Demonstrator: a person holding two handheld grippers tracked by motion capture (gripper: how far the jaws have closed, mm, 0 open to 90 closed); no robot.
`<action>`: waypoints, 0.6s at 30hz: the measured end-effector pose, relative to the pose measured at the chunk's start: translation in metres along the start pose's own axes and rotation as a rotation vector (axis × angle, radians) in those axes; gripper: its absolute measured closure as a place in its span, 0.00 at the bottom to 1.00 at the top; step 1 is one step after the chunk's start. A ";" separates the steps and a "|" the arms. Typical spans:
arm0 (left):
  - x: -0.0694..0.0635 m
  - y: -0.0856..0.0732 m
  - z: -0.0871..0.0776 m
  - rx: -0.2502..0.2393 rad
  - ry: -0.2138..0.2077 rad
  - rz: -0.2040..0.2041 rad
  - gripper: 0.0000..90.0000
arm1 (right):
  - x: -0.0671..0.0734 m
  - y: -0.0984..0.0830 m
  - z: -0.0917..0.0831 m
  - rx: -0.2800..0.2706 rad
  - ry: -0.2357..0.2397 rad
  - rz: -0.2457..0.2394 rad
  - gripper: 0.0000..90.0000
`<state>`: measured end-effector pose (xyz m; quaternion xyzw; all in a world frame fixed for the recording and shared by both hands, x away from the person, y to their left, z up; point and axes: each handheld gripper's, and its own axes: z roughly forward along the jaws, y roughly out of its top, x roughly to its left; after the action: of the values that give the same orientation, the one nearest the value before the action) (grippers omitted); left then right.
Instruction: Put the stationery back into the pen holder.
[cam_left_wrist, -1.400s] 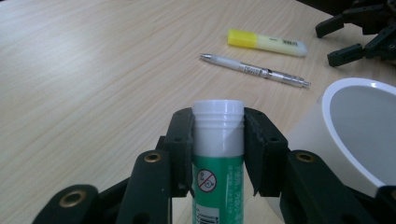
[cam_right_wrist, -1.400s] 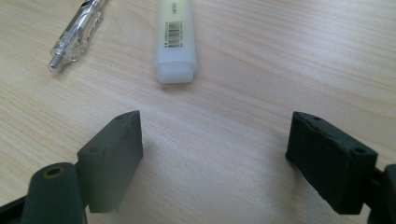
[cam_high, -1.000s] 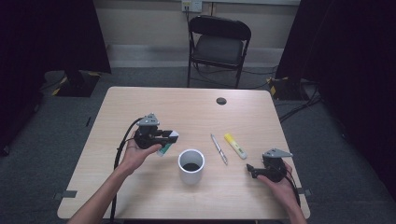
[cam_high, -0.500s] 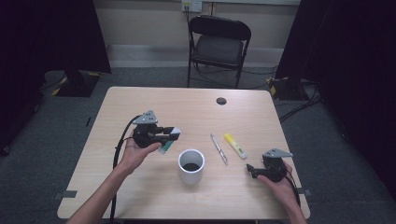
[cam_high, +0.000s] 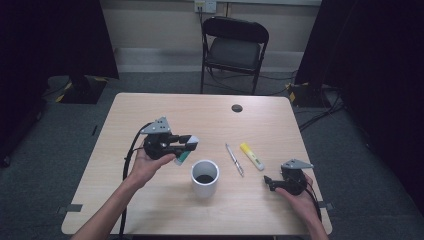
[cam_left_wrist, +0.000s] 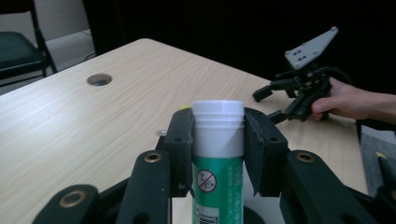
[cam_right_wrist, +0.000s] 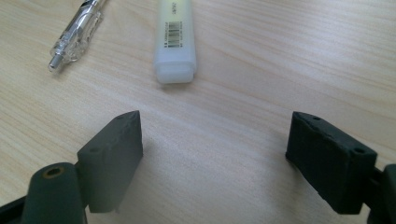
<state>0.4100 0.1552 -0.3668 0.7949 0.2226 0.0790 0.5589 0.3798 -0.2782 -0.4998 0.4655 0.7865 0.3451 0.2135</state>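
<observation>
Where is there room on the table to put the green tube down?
Lots of bare wood lies behind the left tongs, up to the round hole near the far edge. The near left corner is free too. It is crowded around the white cup, pen and yellow marker.

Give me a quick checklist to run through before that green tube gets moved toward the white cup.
1. Left hand-held gripper clamped on the green tube: ok.
2. Tube's white cap on: ok.
3. White cup upright, mouth open: ok.
4. Room inside the cup: cannot tell; its inside looks dark.
5. Right hand-held gripper open, holding nothing, apart from the cup: ok.
6. Pen and yellow highlighter lying beside the cup, not touching it: ok.
</observation>
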 end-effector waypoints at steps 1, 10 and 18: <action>0.000 0.000 0.000 0.000 0.000 0.000 0.72 | 0.000 0.000 0.000 0.000 0.000 0.000 0.20; -0.022 0.009 0.010 -0.014 -0.071 0.024 0.72 | 0.000 0.000 0.000 0.000 0.000 0.001 0.20; -0.029 0.009 0.020 -0.023 -0.092 0.029 0.72 | 0.000 0.000 0.000 0.000 0.000 0.001 0.20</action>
<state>0.3943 0.1227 -0.3627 0.7943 0.1842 0.0530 0.5765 0.3798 -0.2781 -0.4998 0.4658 0.7865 0.3450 0.2133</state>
